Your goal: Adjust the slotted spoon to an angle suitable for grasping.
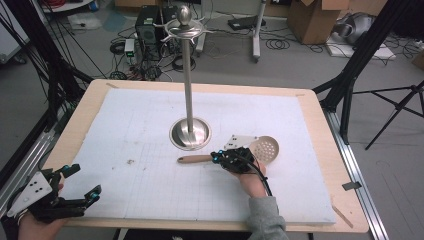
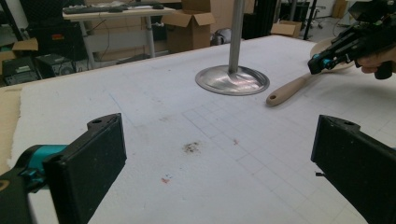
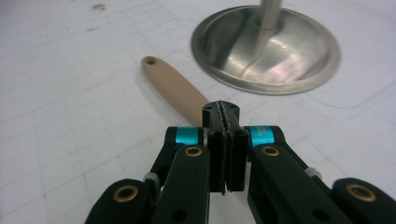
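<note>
A slotted wooden-handled spoon (image 1: 235,154) is lying flat on the white foam mat (image 1: 150,125), just to the right of the steel stand's round base (image 1: 190,133), its handle end pointing toward that base and its perforated bowl away from it. I am hovering my right gripper (image 1: 218,157) over the handle's middle, jaws pressed flat together with nothing between them; in the right gripper view the handle (image 3: 175,88) is running out ahead of my closed tips toward the base (image 3: 266,46). My left gripper (image 1: 82,182) is waiting well to the left of the base, near the mat's front edge, jaws spread wide and empty. As I judge it, descending with the right jaws shut would only shove the spoon sideways against the base, or nudge the tall stand (image 1: 188,75) and set it wobbling.
</note>
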`<state>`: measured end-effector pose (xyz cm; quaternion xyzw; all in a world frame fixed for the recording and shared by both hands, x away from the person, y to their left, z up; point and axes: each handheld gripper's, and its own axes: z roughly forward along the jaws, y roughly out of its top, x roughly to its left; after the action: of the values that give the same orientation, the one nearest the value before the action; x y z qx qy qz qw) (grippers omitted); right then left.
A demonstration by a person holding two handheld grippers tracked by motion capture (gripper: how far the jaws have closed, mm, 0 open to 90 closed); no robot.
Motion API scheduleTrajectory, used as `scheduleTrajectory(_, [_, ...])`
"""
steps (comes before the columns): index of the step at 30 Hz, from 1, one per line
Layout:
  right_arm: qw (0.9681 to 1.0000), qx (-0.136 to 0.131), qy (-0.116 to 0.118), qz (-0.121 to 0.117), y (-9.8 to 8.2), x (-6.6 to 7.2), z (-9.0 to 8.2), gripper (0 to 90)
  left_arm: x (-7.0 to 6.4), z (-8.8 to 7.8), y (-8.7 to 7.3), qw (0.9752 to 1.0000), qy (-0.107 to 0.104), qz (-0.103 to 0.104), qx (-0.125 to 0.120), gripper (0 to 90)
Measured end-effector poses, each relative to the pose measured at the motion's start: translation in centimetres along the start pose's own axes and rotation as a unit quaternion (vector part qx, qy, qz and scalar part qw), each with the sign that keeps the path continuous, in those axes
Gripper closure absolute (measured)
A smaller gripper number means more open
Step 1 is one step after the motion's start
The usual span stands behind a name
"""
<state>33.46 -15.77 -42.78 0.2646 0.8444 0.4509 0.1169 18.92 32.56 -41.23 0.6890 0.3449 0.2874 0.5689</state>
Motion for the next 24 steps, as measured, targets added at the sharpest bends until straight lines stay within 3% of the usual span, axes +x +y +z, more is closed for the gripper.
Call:
scheduleTrajectory(9, [0.9994,-0.003,-0.033,0.013,-0.4,-1.5,-1.1,90.0,0.1,0.0,-0.1,1.0000,0.000,-0.001,0.001,3.6])
scheduleTrajectory(17, [0.9974,0.020,-0.067,0.019,-0.7,-1.9,-1.0,90.0,0.0,0.0,-0.1,1.0000,-0.001,-0.001,0.001,3.6])
scheduleTrajectory(24, [0.9966,0.028,-0.075,0.020,-0.8,-2.3,-0.9,90.0,0.1,-0.1,0.0,1.0000,0.000,-0.001,0.000,3.7])
